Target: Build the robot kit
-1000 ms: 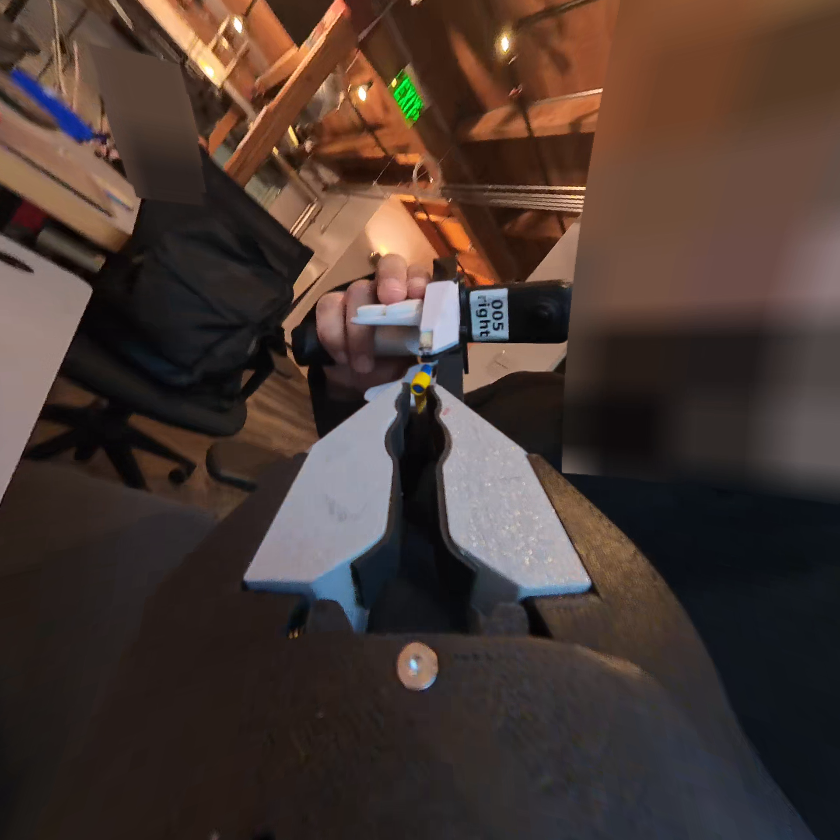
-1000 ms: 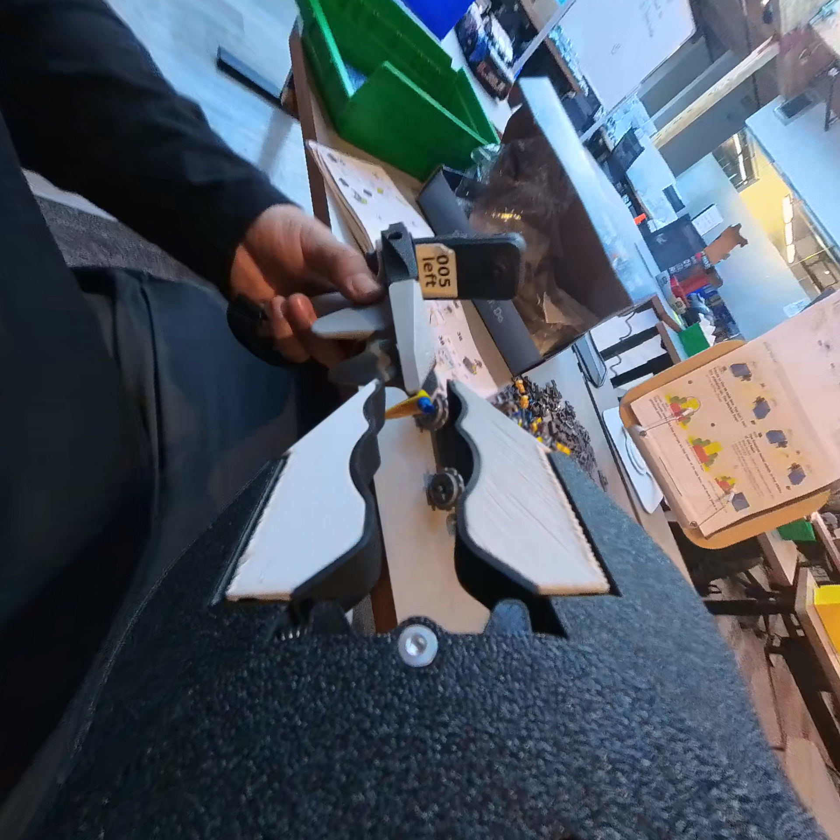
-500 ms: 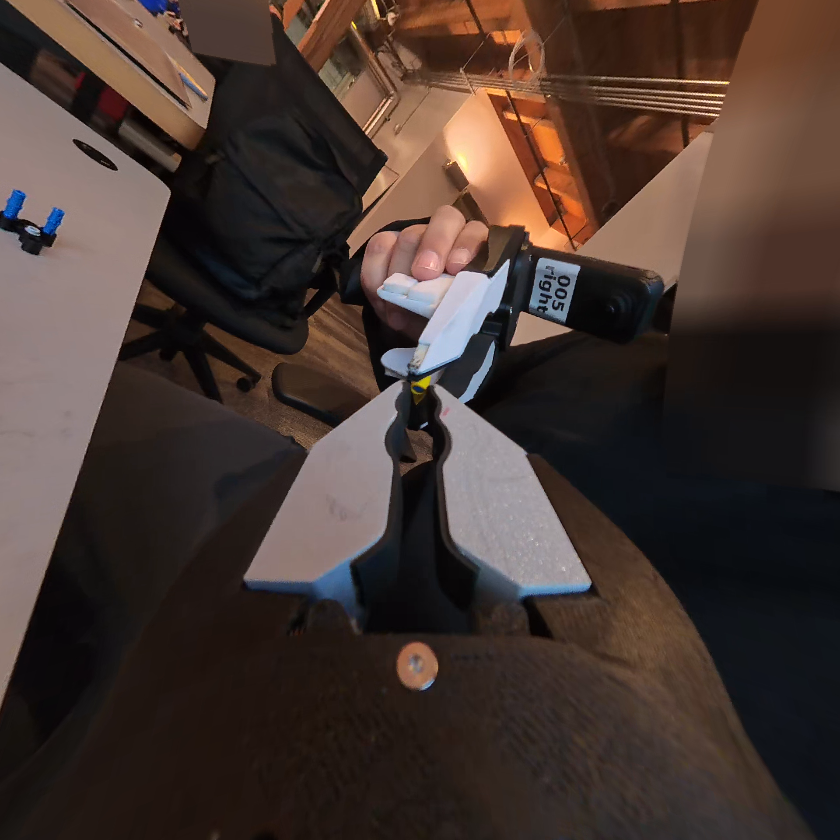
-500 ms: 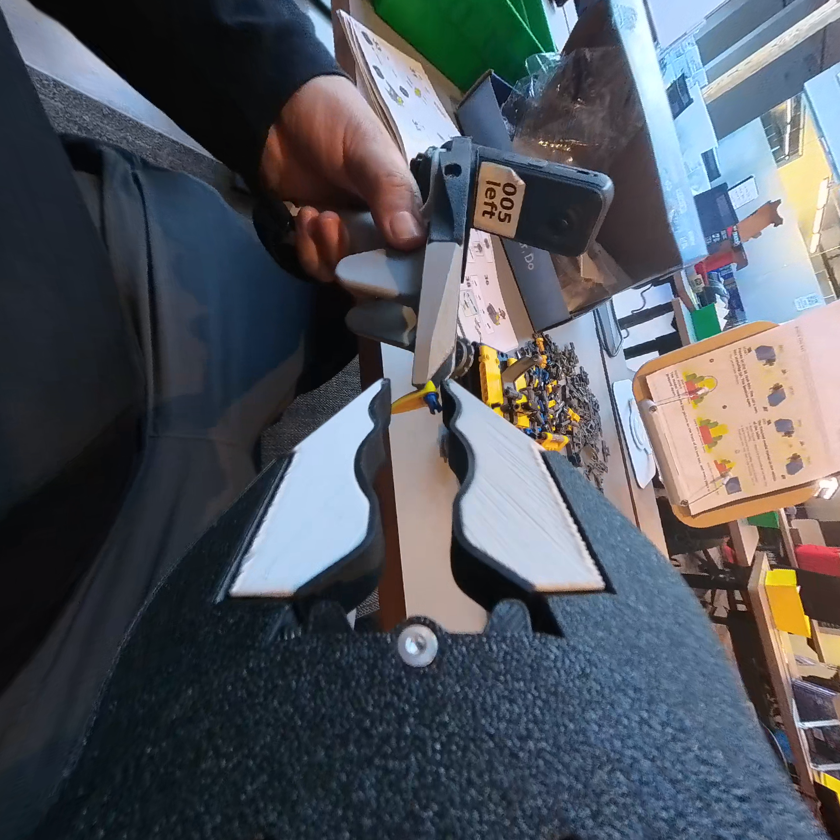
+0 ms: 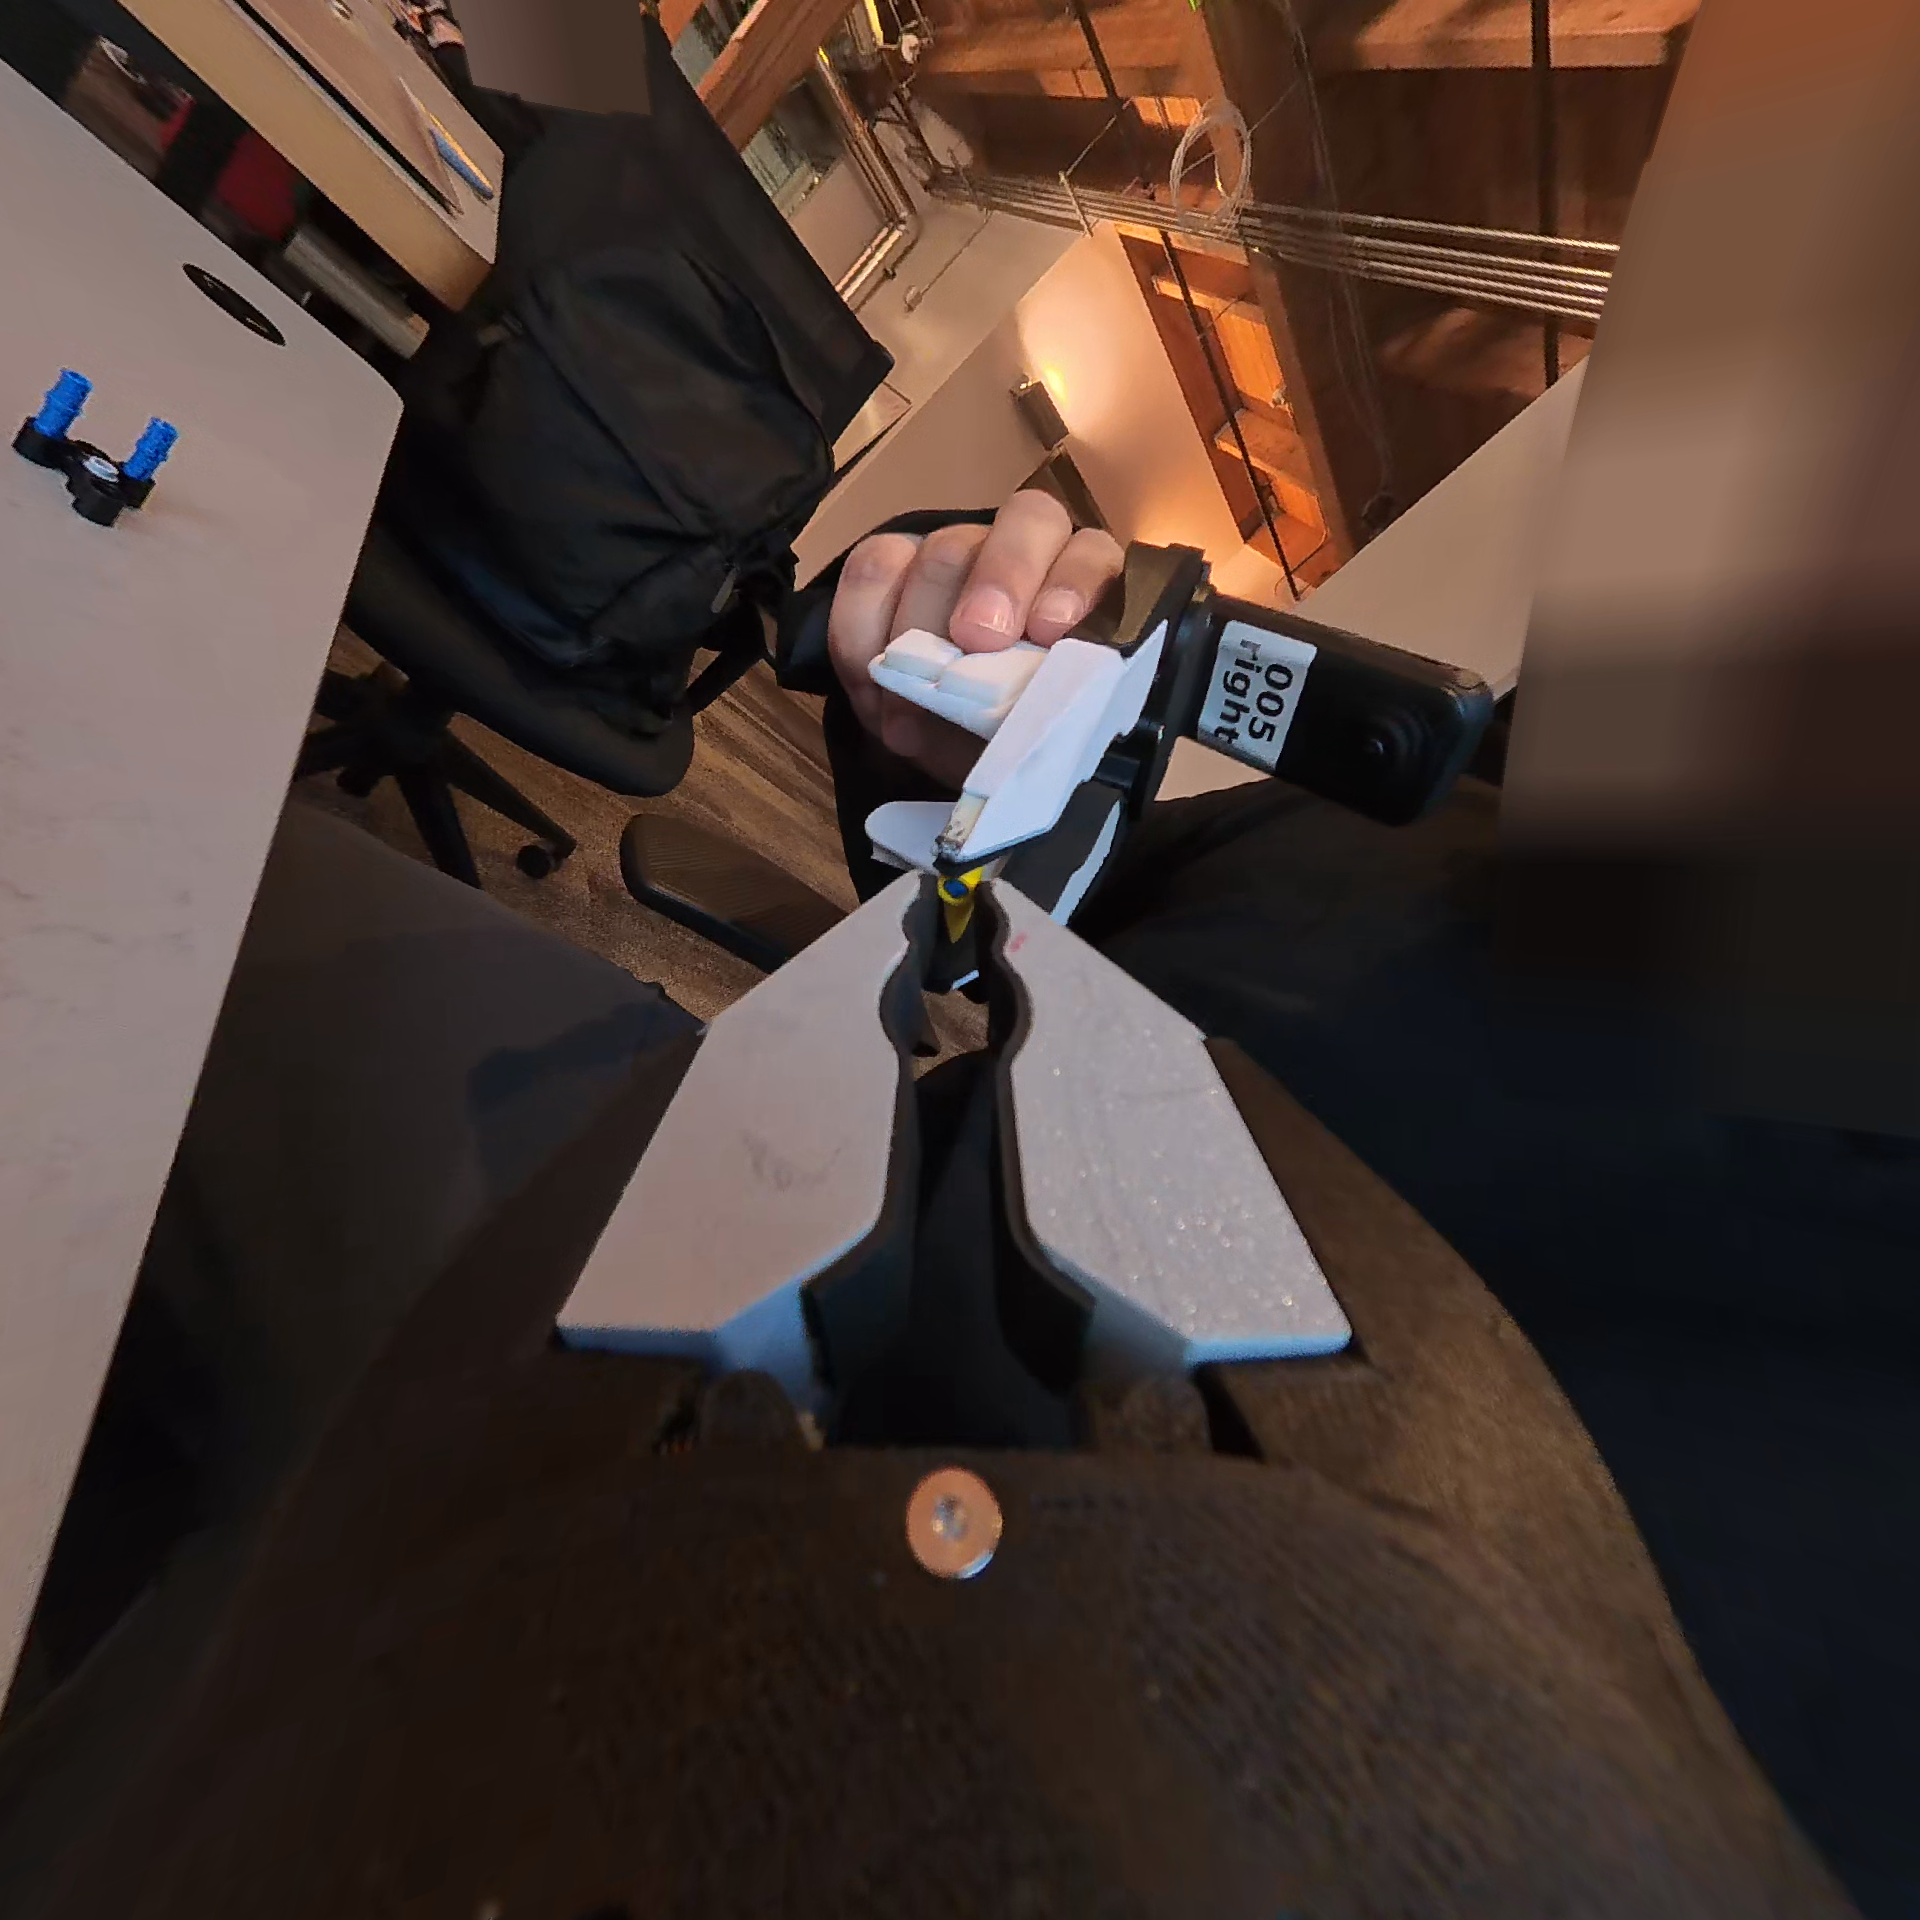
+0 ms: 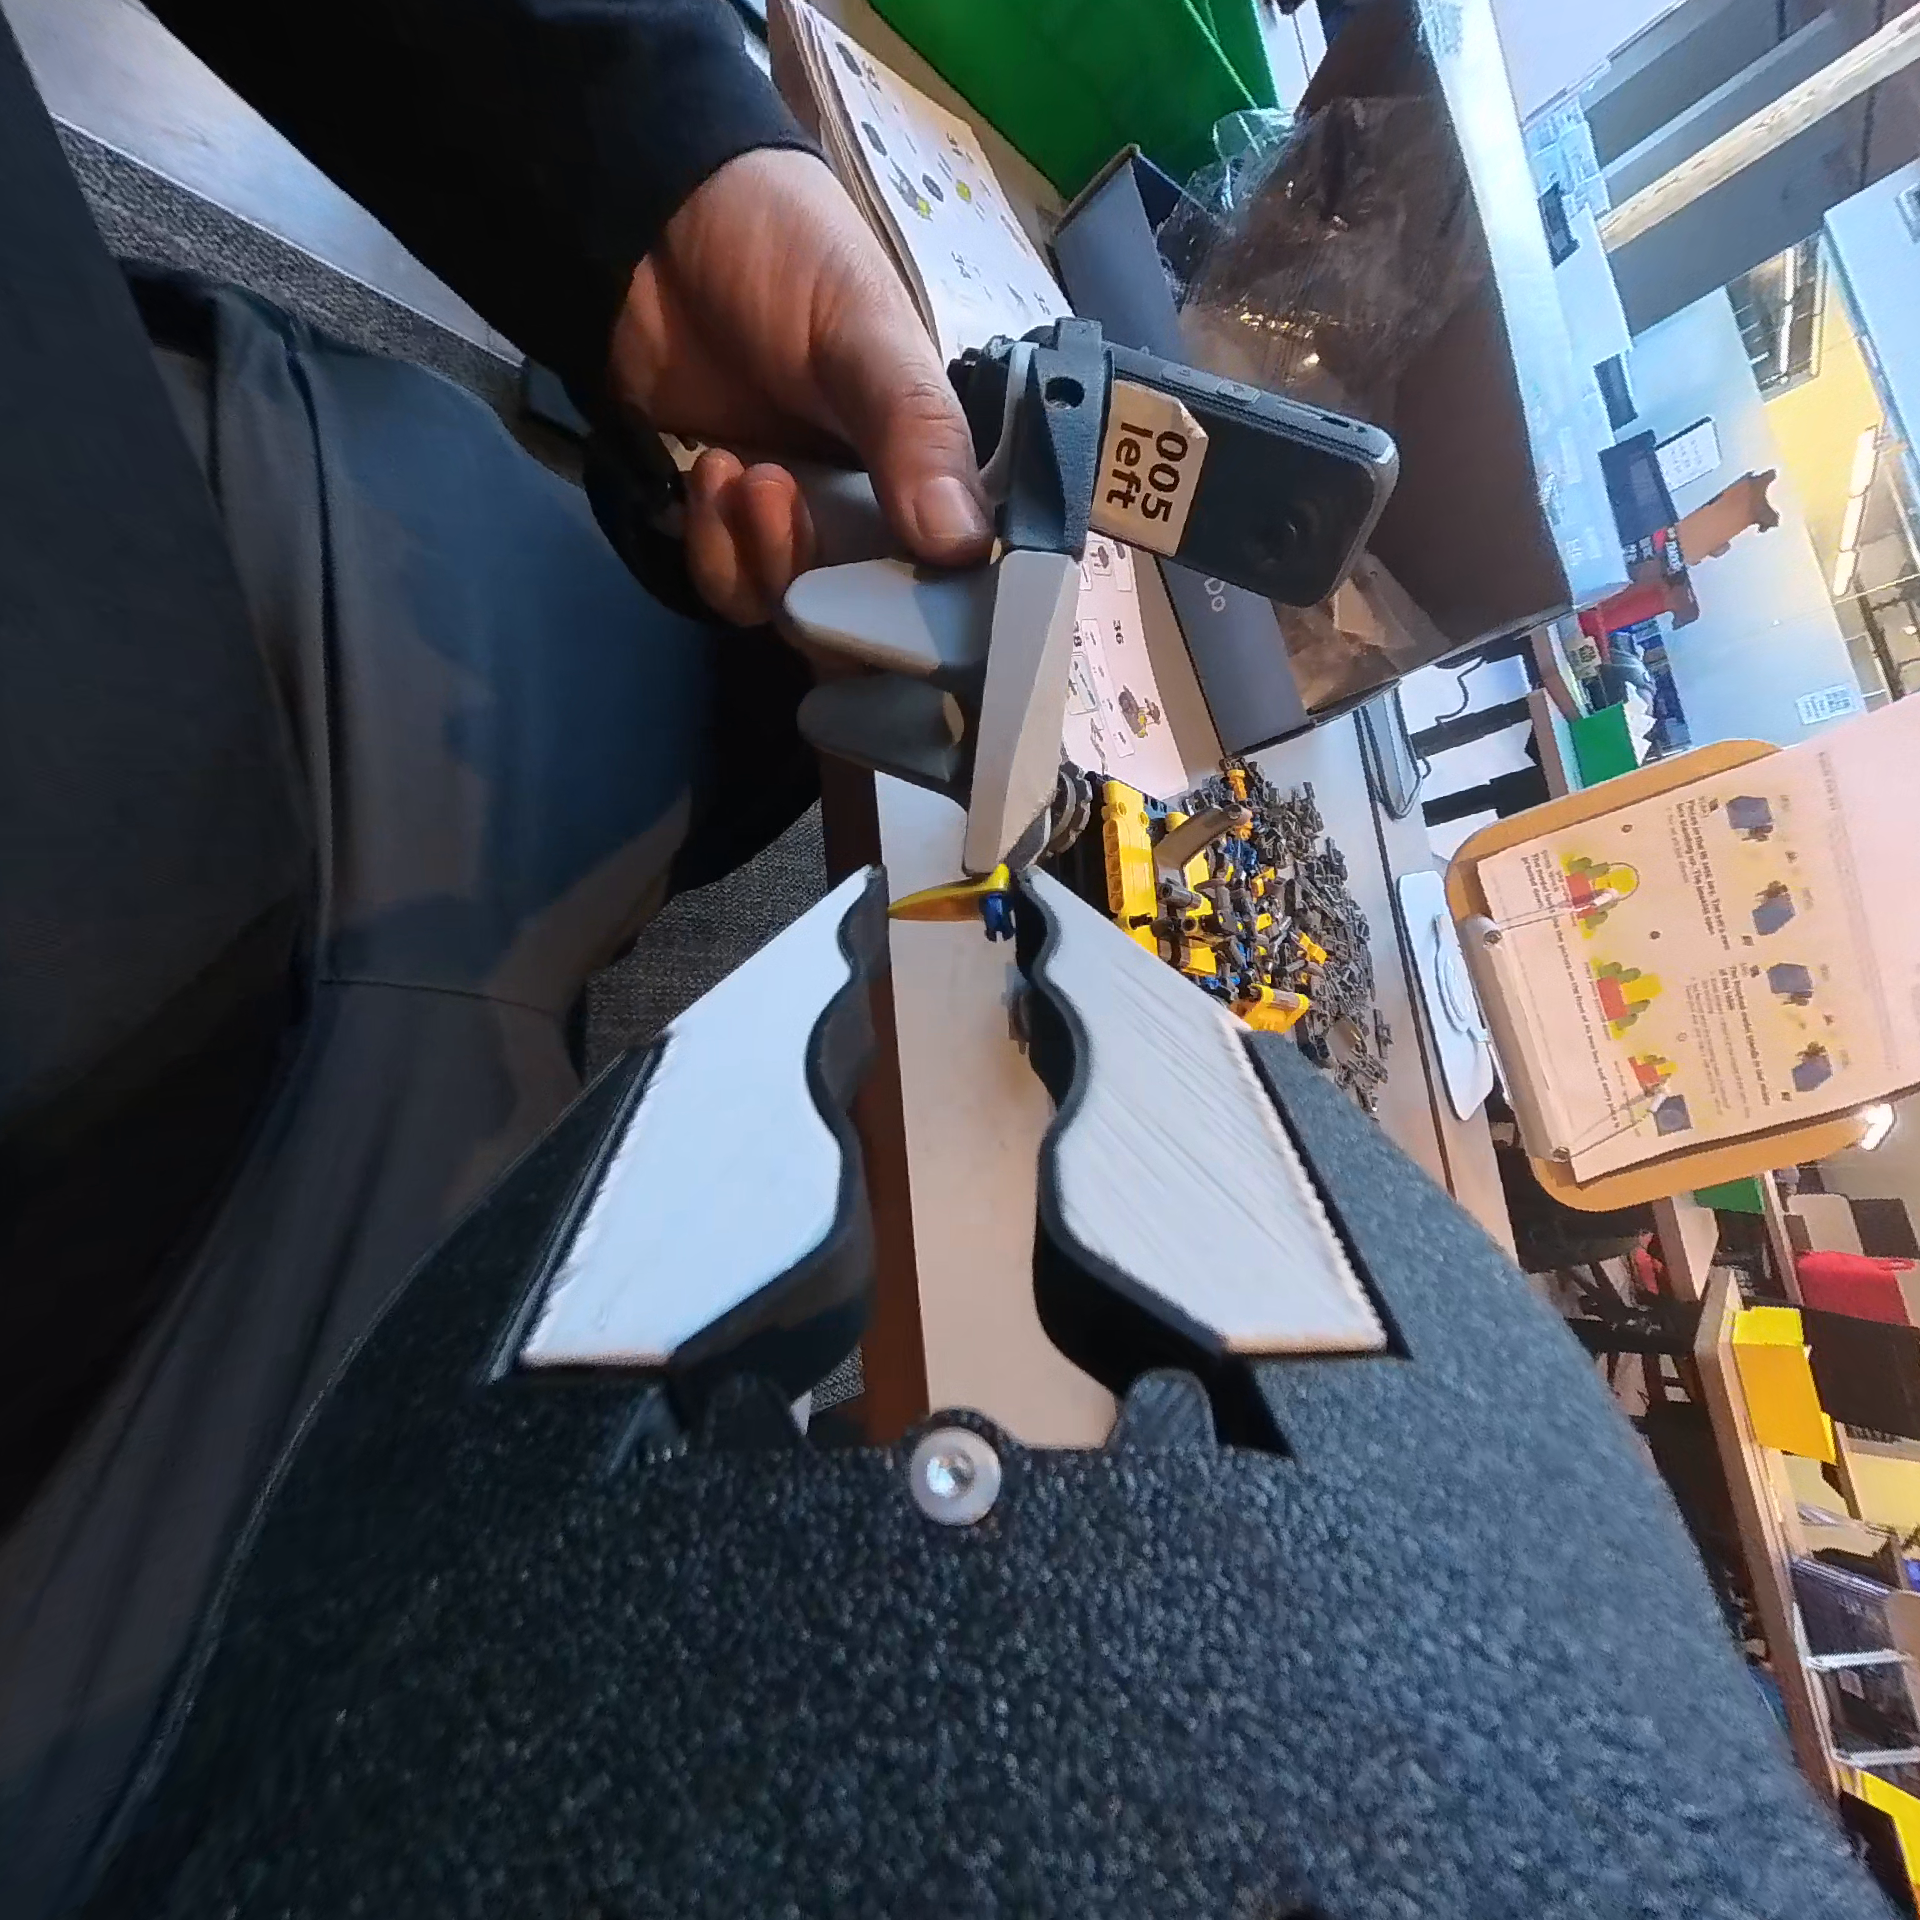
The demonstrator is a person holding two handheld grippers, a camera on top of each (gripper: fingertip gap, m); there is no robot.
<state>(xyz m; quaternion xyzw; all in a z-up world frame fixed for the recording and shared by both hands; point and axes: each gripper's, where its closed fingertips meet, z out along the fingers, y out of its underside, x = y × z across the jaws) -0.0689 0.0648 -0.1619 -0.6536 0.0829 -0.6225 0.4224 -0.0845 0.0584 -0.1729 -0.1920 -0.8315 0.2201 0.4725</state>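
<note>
A small yellow pointed building piece with a blue pin is held in mid-air between the two hand-held grippers, above a person's lap. My left gripper is shut on the piece, with its jaws almost together. It also shows in the right wrist view, pinching the piece from above. My right gripper has its jaws narrowly apart, with the piece lying across the gap and its two ends at the tips. It also shows in the left wrist view, just above the piece.
A pile of small dark, yellow and blue pieces and a yellow part-built model lie on the table edge. Also here: an instruction booklet, a sheet on a round board, a blue-and-black part, and a chair with a black backpack. Both grippers' tips are close together, under 4 cm apart. The yellow part-built model is about equally far from each gripper, around 20 centimeters.
Both grippers have tilted and the views swung toward the table. The right jaws have narrowed around the yellow piece. The left gripper has kept hold of it.
</note>
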